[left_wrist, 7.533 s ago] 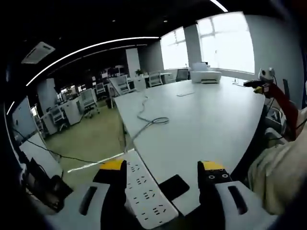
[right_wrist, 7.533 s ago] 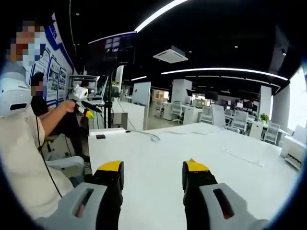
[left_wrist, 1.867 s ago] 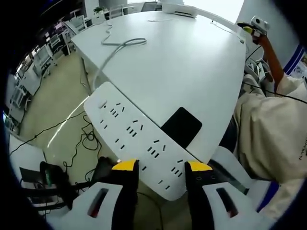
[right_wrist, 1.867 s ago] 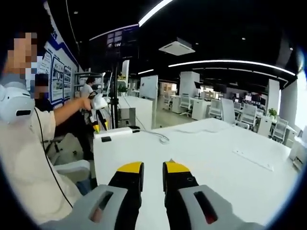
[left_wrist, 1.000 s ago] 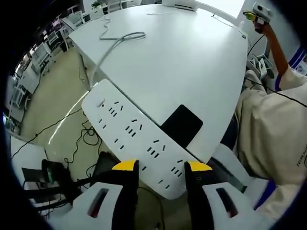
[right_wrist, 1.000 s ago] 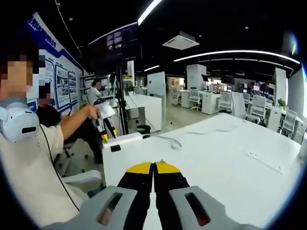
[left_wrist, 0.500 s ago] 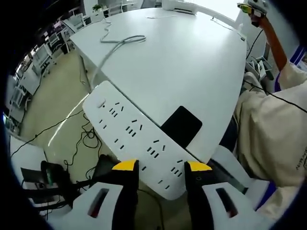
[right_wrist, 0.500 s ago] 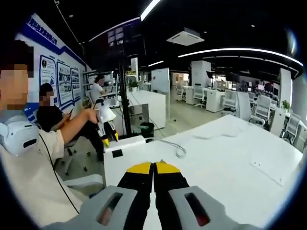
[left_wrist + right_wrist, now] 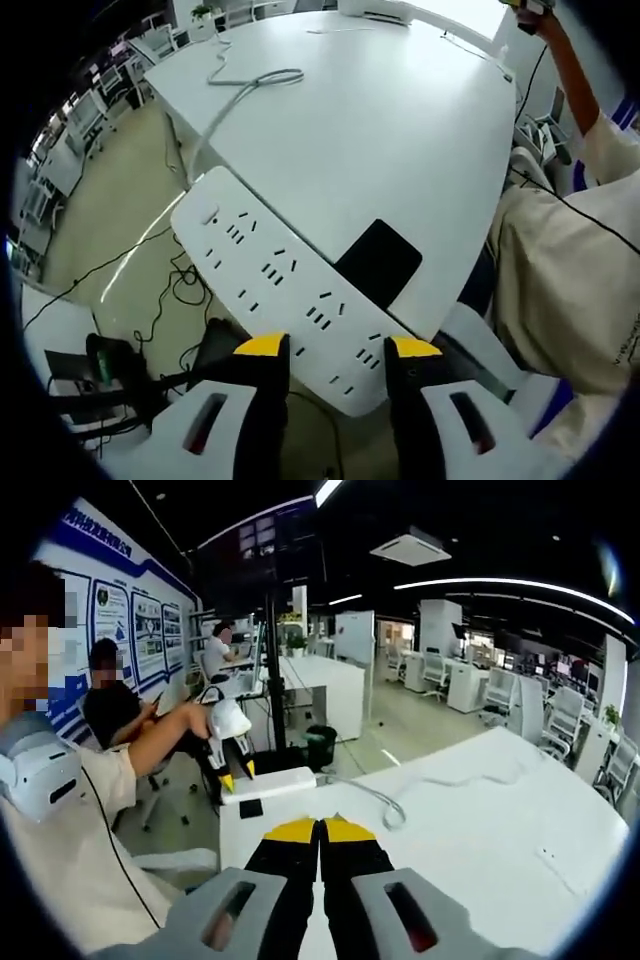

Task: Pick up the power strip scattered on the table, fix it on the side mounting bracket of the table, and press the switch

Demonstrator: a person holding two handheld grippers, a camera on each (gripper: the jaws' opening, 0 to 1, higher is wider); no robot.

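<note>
1. Down in the left gripper view, the left gripper point(image 9: 326, 346) pinches the near end of the white power strip point(image 9: 280, 286), held along the table point(image 9: 380, 130) edge.
2. Its black bracket point(image 9: 377, 262) is partly covered by the strip.
3. Its grey cable point(image 9: 243, 88) runs off, far end unclear.
4. The right gripper point(image 9: 320, 828) has its jaws pressed together, holding nothing.

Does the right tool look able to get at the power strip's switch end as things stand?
Probably yes: the right tool is shut and empty above the bare table, and nothing stands between it and the power strip held at the table's edge.
</note>
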